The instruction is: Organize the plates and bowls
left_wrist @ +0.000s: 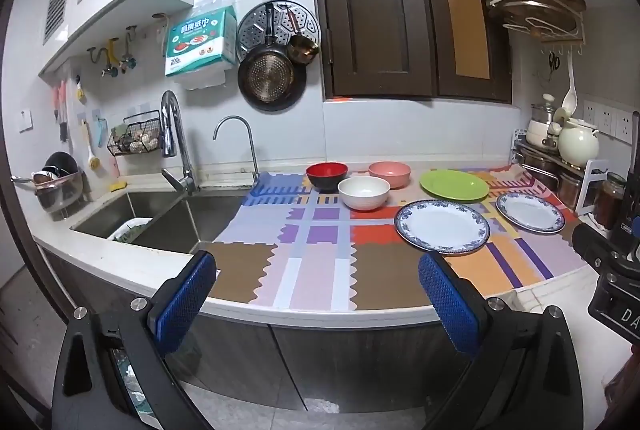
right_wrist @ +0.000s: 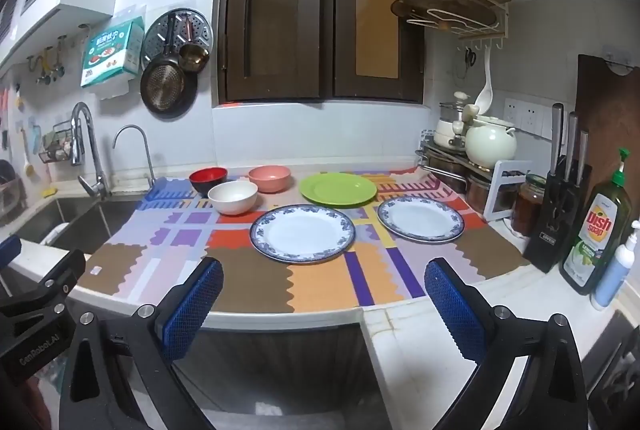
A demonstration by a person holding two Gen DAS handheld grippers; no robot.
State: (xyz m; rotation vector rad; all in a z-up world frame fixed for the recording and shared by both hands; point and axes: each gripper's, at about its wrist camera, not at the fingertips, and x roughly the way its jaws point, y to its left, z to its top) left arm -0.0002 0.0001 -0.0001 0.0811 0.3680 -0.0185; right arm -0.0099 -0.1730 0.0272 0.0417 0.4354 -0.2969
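Note:
On a patchwork mat (right_wrist: 248, 282) on the counter stand three bowls: red-and-black (right_wrist: 208, 179), white (right_wrist: 233, 196) and pink (right_wrist: 269, 177). Right of them lie a green plate (right_wrist: 338, 189) and two blue-rimmed white plates (right_wrist: 303, 232) (right_wrist: 421, 218). In the left wrist view the same red bowl (left_wrist: 327, 174), white bowl (left_wrist: 363, 192), pink bowl (left_wrist: 389, 173), green plate (left_wrist: 454, 184) and blue-rimmed plates (left_wrist: 442, 225) (left_wrist: 530, 211) appear. My left gripper (left_wrist: 318, 272) hangs open short of the counter's front edge, holding nothing. My right gripper (right_wrist: 323, 276) is open too, just before the near plate.
A steel sink (left_wrist: 168, 218) with taps lies left of the mat. At the right stand a knife block (right_wrist: 560, 206), a dish soap bottle (right_wrist: 598, 230), jars and a pot rack (right_wrist: 472, 158). Pans hang on the wall (left_wrist: 272, 70). A dark window sits behind the counter.

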